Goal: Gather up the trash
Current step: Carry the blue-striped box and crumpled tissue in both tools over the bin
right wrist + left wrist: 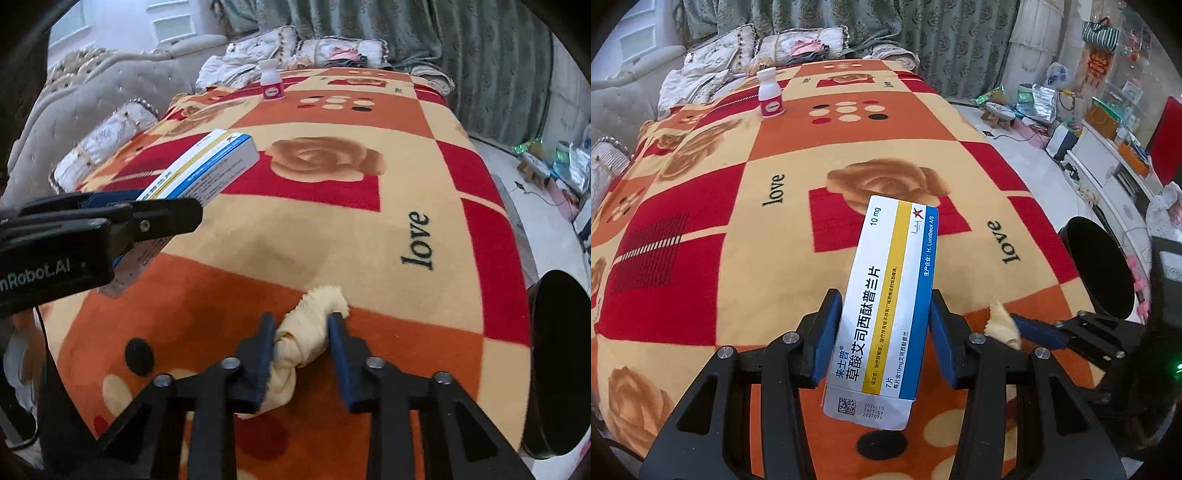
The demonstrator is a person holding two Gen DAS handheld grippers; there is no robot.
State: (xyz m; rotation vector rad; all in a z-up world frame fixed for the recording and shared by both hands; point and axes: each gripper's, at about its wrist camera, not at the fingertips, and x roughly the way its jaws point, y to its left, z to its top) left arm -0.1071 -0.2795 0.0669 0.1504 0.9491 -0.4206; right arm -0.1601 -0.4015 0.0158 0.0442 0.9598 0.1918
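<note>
Left claw [886, 332]: pinching the medicine box [890, 295] by its long sides, lifted above the bed's near edge.
Right claw [301, 350]: pinching a yellow crumpled tissue [306, 332] near the bed's near edge.
White bottle [771, 94]: upright near the blanket's [775, 258] far edge.
Black bin [561, 365]: beside the bed's right edge.

The box [886, 314] is a long white medicine carton with a yellow stripe, a blue edge and Chinese print, its near end flap open. It is clamped across its width, raised over the blanket. The rag [306, 332] is a pale yellow twisted cloth, pinched at its middle, its frayed end forward. The bottle [771, 93], white with a pink label, stands upright far back.
</note>
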